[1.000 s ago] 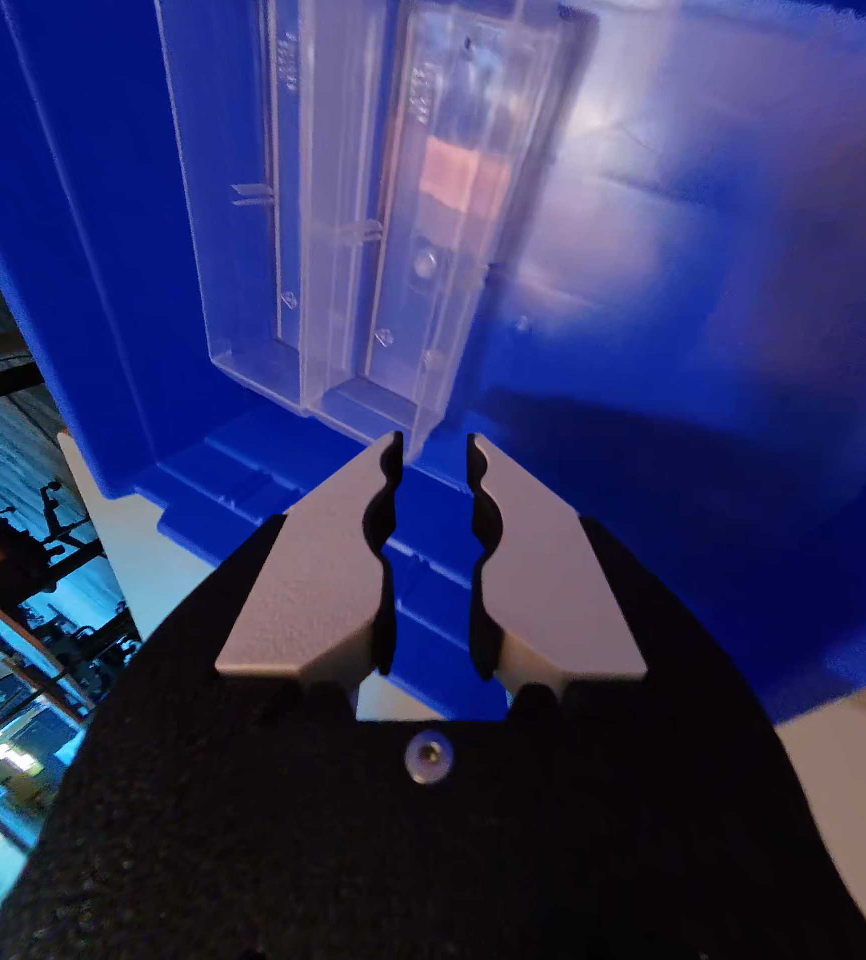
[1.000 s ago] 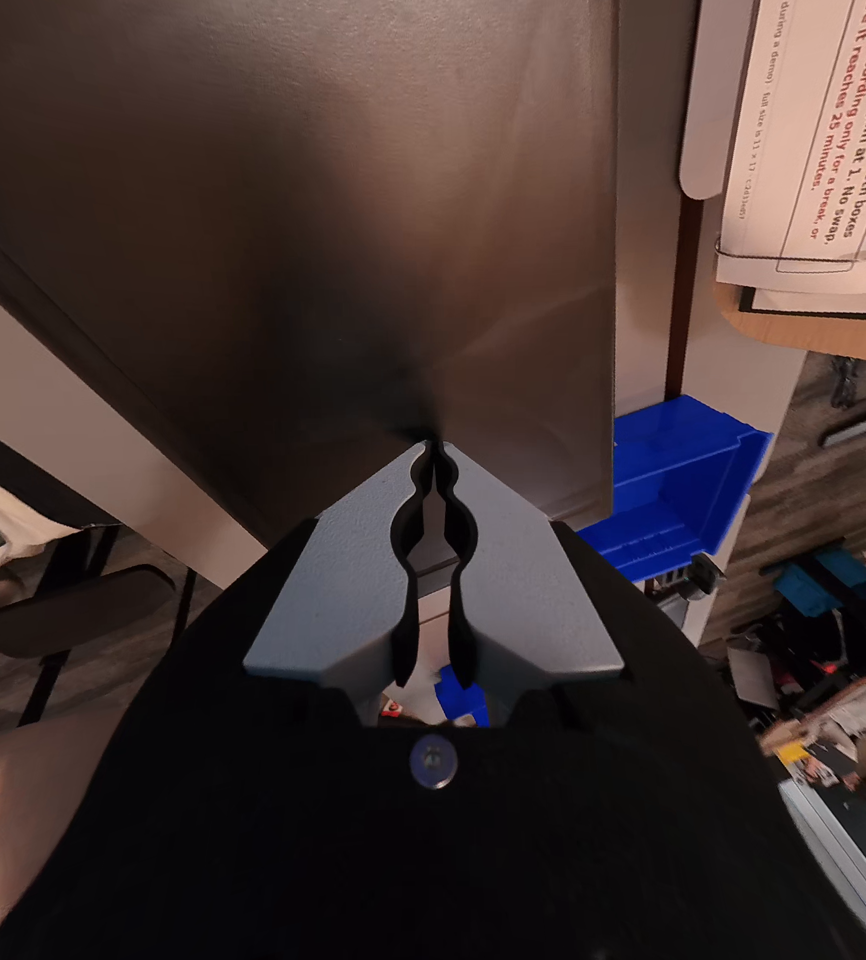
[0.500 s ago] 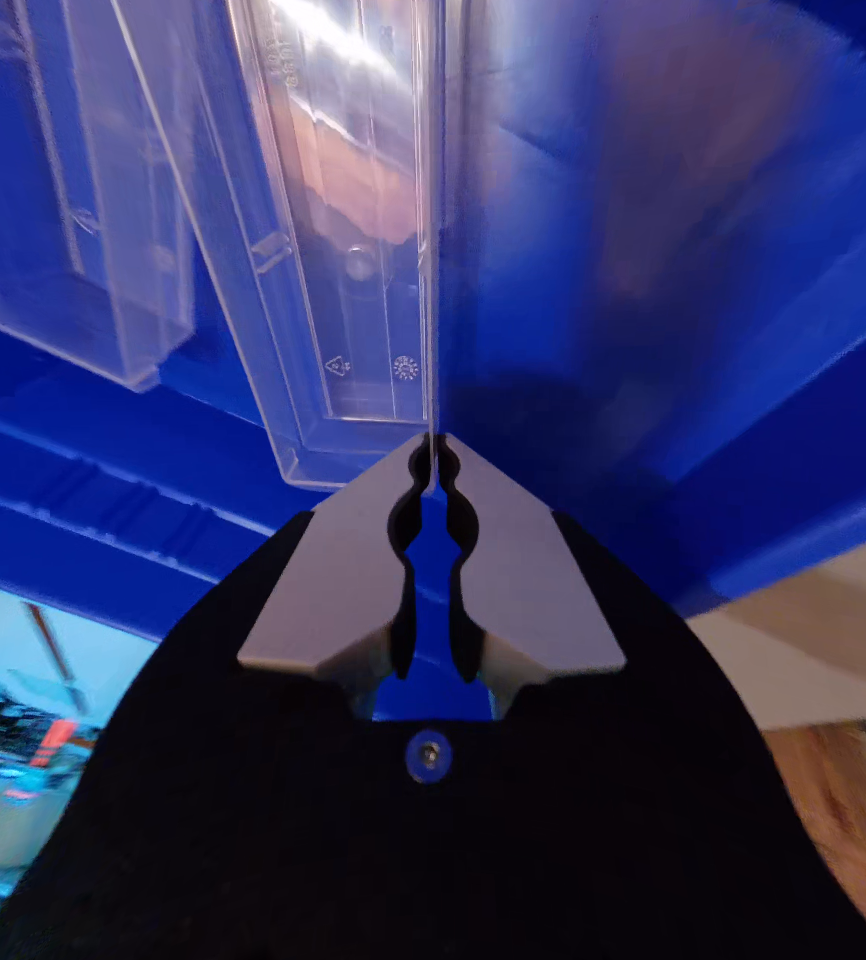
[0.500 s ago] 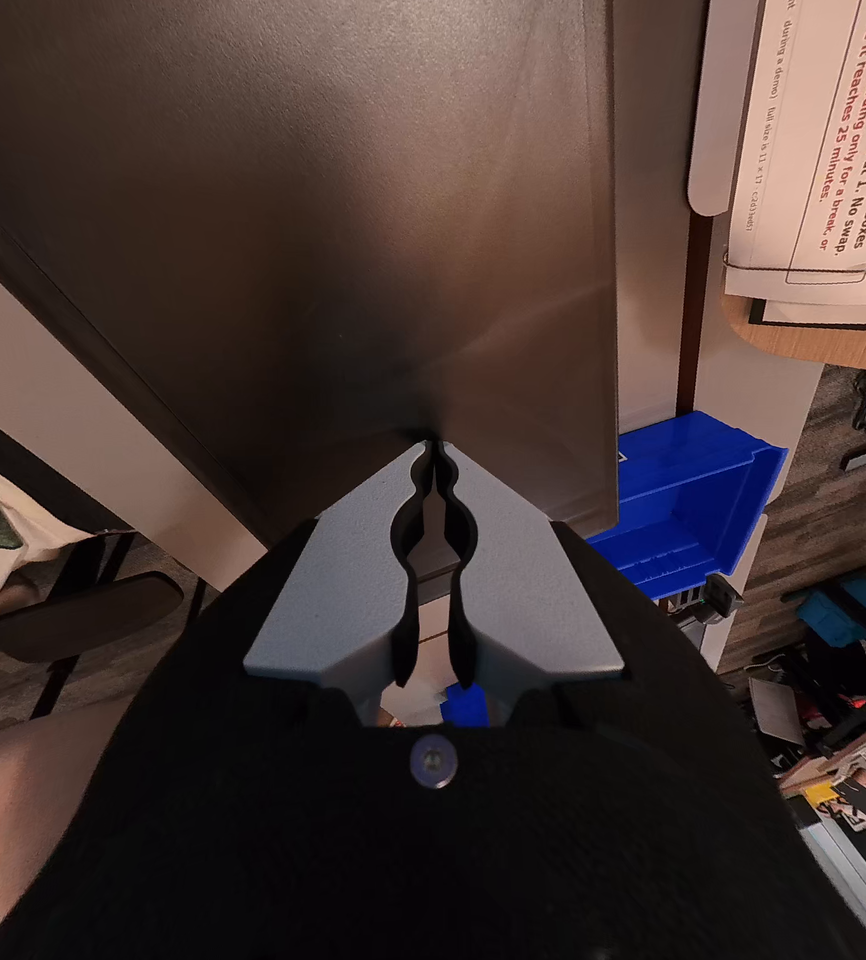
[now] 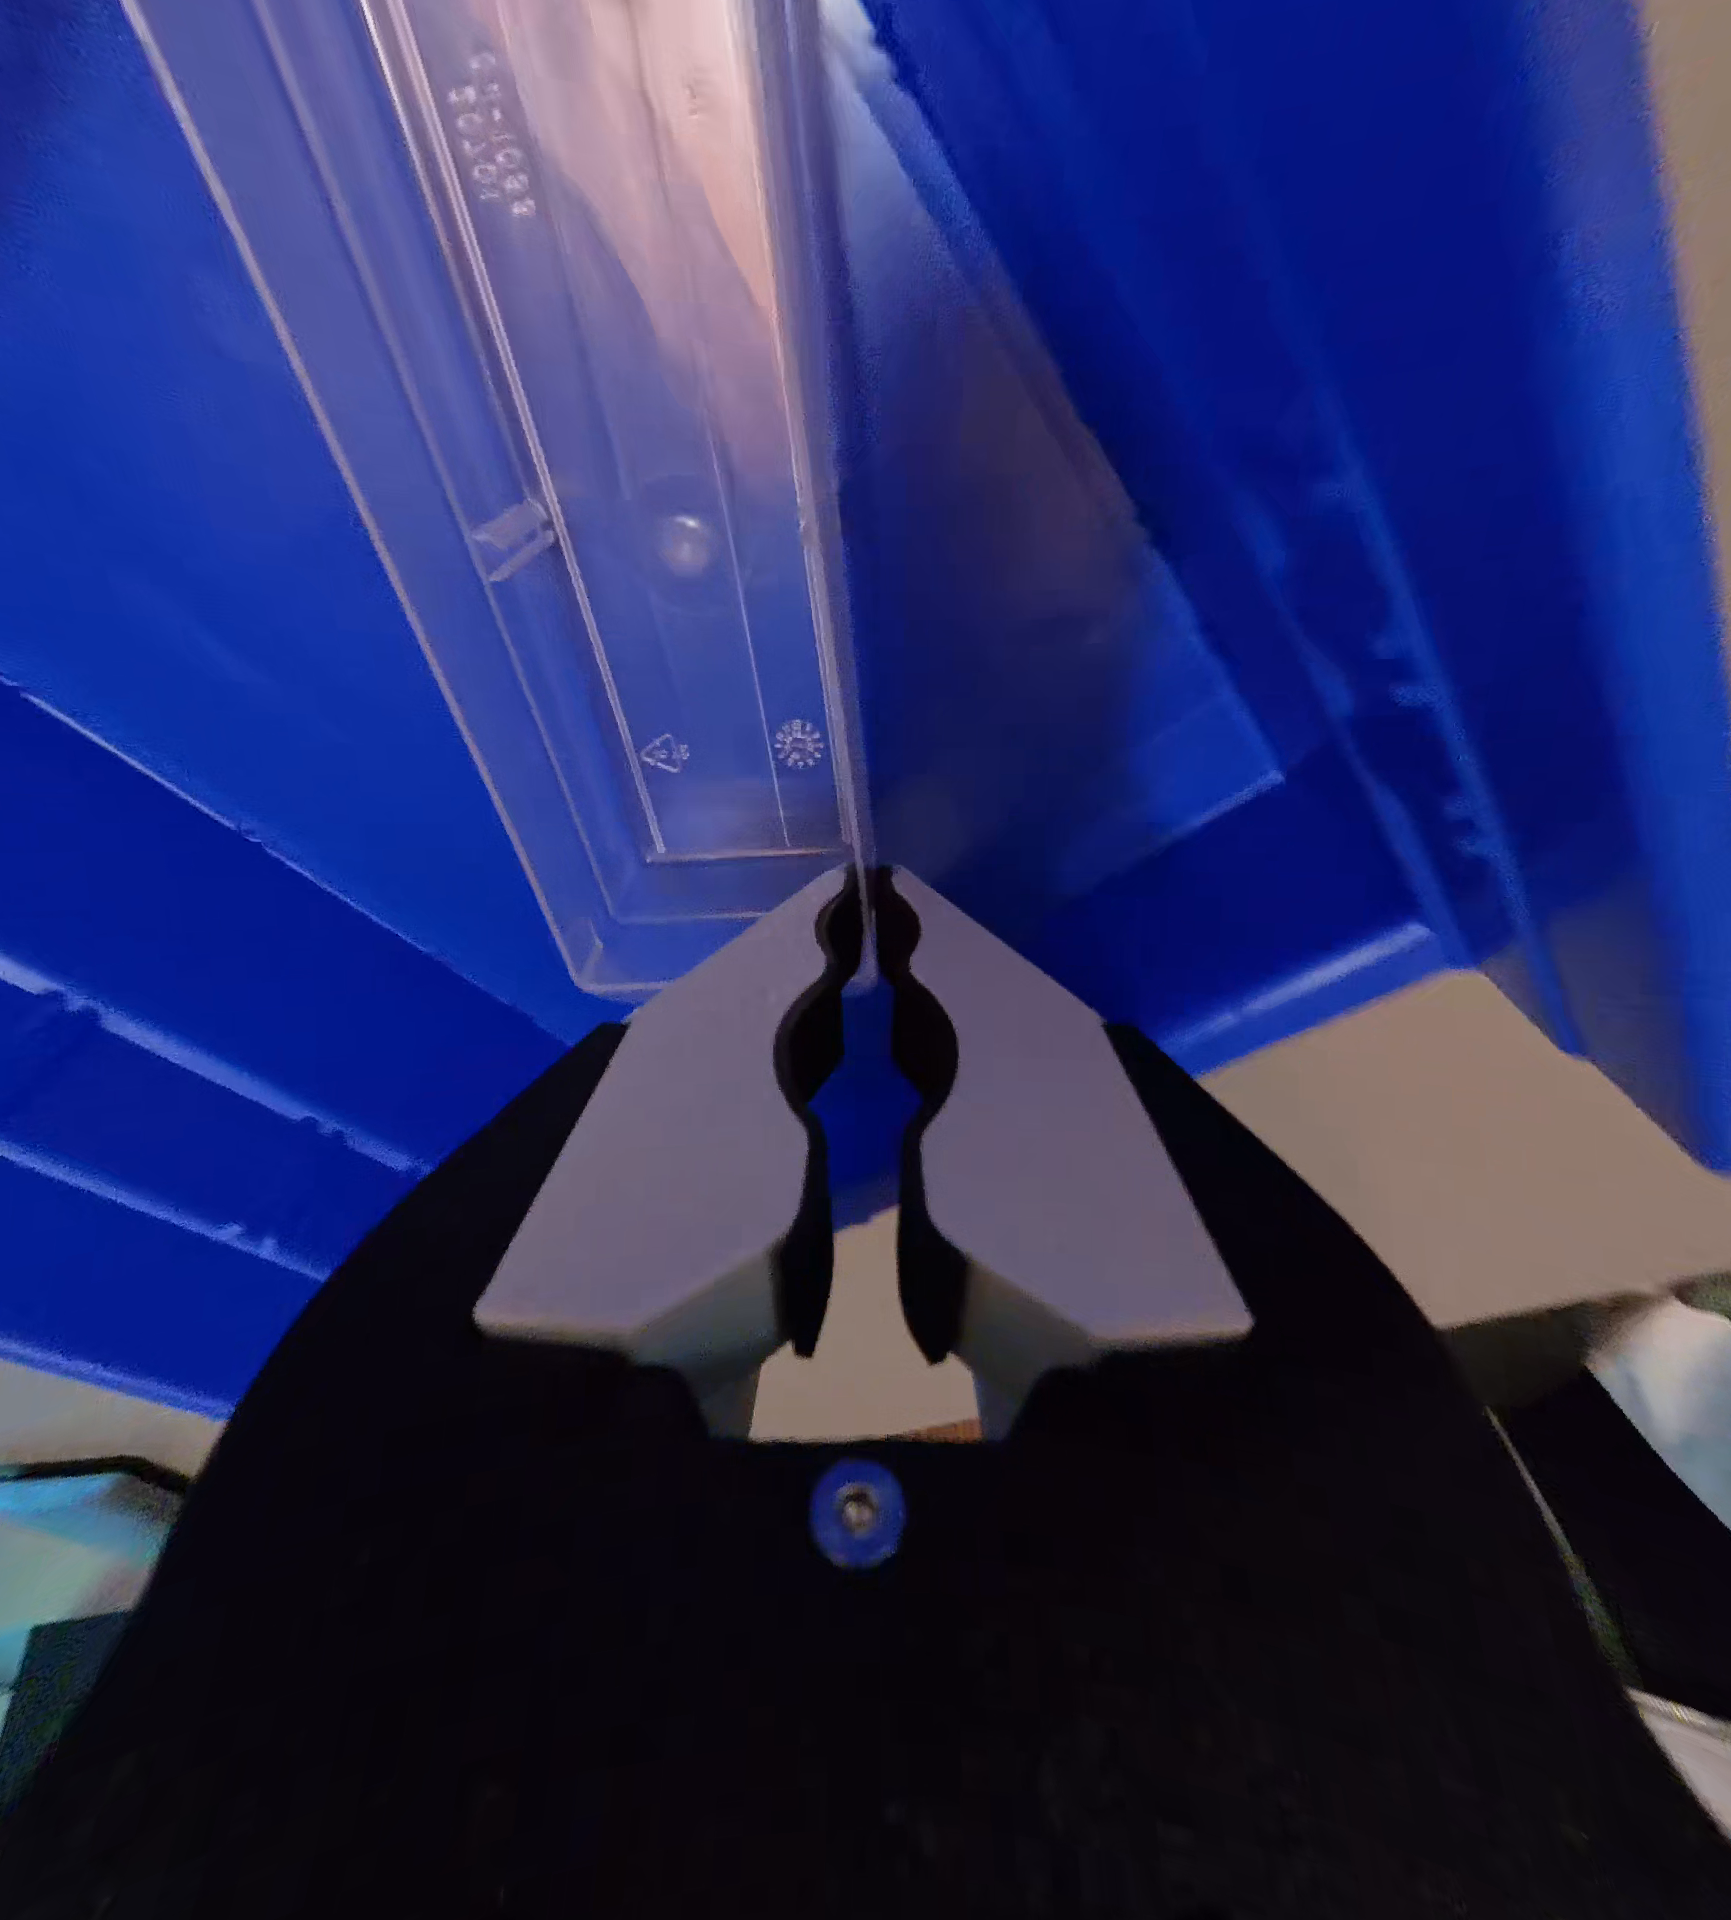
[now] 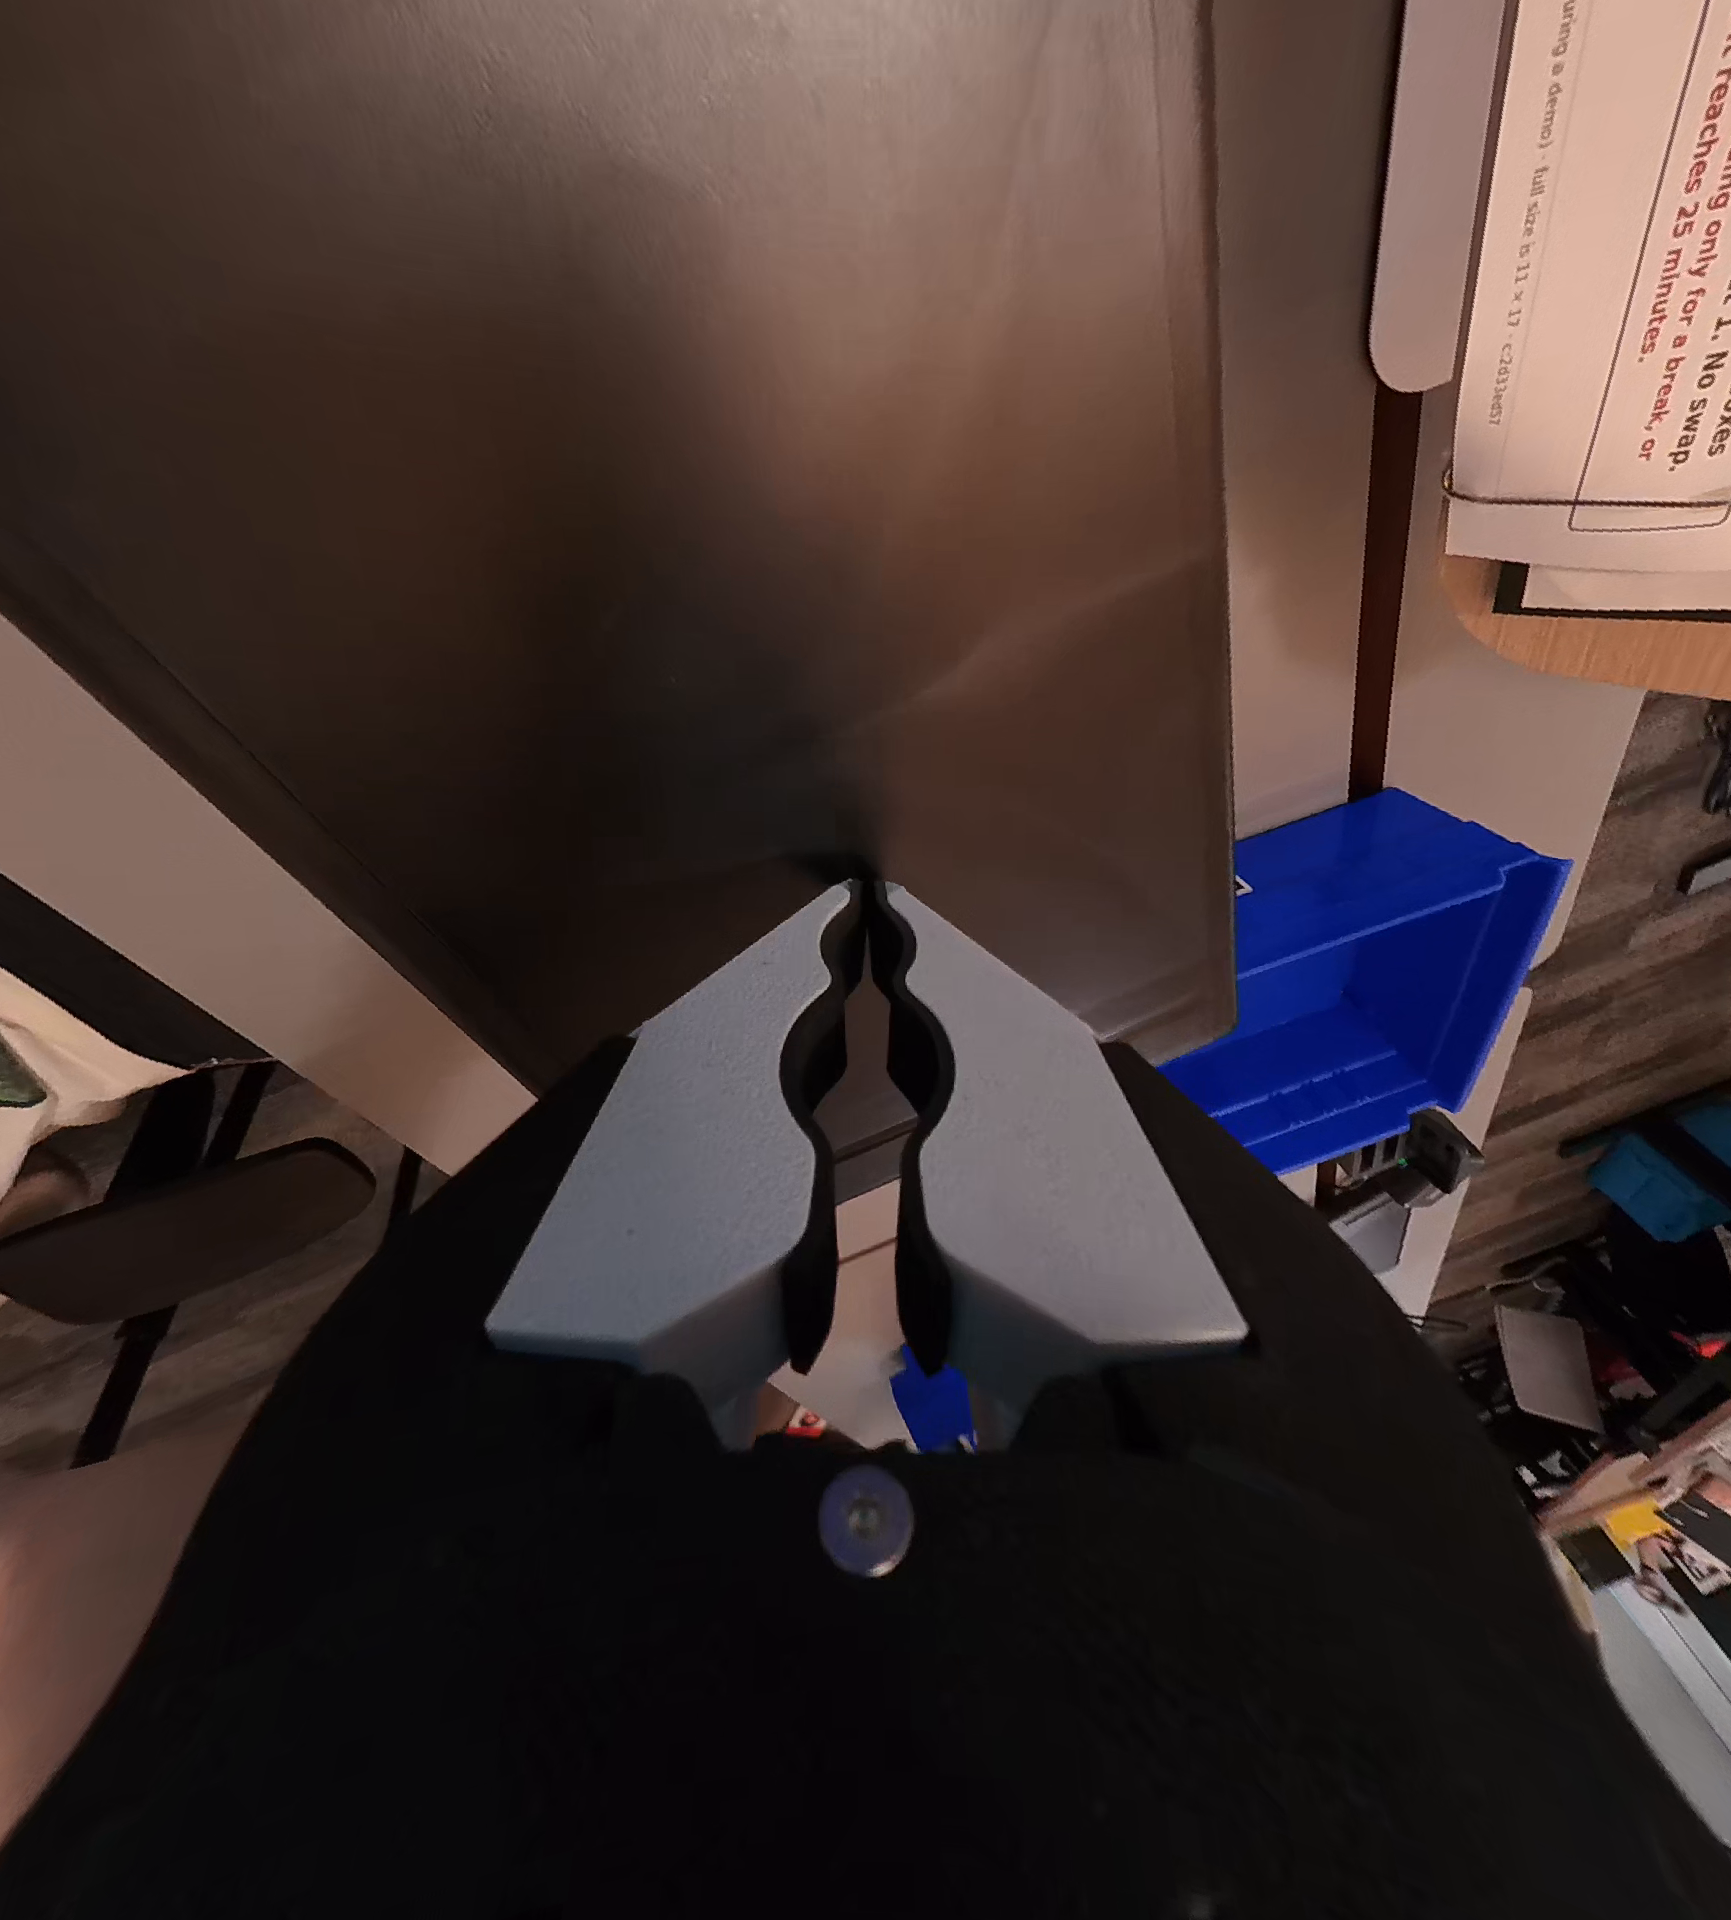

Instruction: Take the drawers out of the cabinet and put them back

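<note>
Clear plastic drawer (image 5: pixel 632 499), thin-walled, looks light but slippery and easy to crack. The left gripper (image 5: pixel 866 883) is clenched on its side wall edge, above the blue bin (image 5: pixel 165 520). The right gripper (image 6: pixel 869 891) pinches the dark cabinet (image 6: pixel 580 416) panel at its edge. A pale surface (image 5: pixel 1360 1143) lies below; the room floor looks cluttered.

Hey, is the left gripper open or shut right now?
Shut: the left gripper has its tips pinching the thin edge of the clear drawer over the blue bin.
</note>
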Motion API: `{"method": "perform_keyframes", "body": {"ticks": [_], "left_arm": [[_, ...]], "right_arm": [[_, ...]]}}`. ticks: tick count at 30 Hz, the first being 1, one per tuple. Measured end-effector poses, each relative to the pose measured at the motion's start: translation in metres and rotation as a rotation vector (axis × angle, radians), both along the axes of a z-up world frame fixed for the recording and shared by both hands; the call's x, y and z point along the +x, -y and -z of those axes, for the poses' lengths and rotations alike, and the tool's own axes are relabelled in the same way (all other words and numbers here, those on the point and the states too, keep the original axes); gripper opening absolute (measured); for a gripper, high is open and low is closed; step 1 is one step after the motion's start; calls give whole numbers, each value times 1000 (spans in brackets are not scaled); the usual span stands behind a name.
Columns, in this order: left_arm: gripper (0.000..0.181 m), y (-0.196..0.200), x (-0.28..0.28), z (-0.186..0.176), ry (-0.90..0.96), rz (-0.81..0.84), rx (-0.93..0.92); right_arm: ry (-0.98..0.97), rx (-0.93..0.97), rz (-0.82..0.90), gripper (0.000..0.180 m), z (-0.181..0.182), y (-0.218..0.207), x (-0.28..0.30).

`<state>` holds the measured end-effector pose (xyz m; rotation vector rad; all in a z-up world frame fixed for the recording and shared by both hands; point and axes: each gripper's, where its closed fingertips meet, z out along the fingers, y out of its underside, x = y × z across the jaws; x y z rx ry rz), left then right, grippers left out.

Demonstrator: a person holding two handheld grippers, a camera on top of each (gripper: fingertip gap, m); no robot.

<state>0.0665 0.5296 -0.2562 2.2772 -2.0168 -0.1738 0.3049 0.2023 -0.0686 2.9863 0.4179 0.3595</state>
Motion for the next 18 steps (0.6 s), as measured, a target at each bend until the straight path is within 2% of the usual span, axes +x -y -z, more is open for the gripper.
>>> {"method": "perform_keyframes", "body": {"ticks": [4,10,14,18], "left_arm": [[0,13,-18,-27,-10,5,-43],[0,56,-44,-107,38,24,-138],[0,102,-69,-155,-8,60,-185],[0,164,-90,-178,-71,83,-248]], "right_arm": [[20,-33,-5,0,0,0,0],[32,-74,-20,0,0,0,0],[-16,-49,-6,0,0,0,0],[-55,-27,9,0,0,0,0]]}}
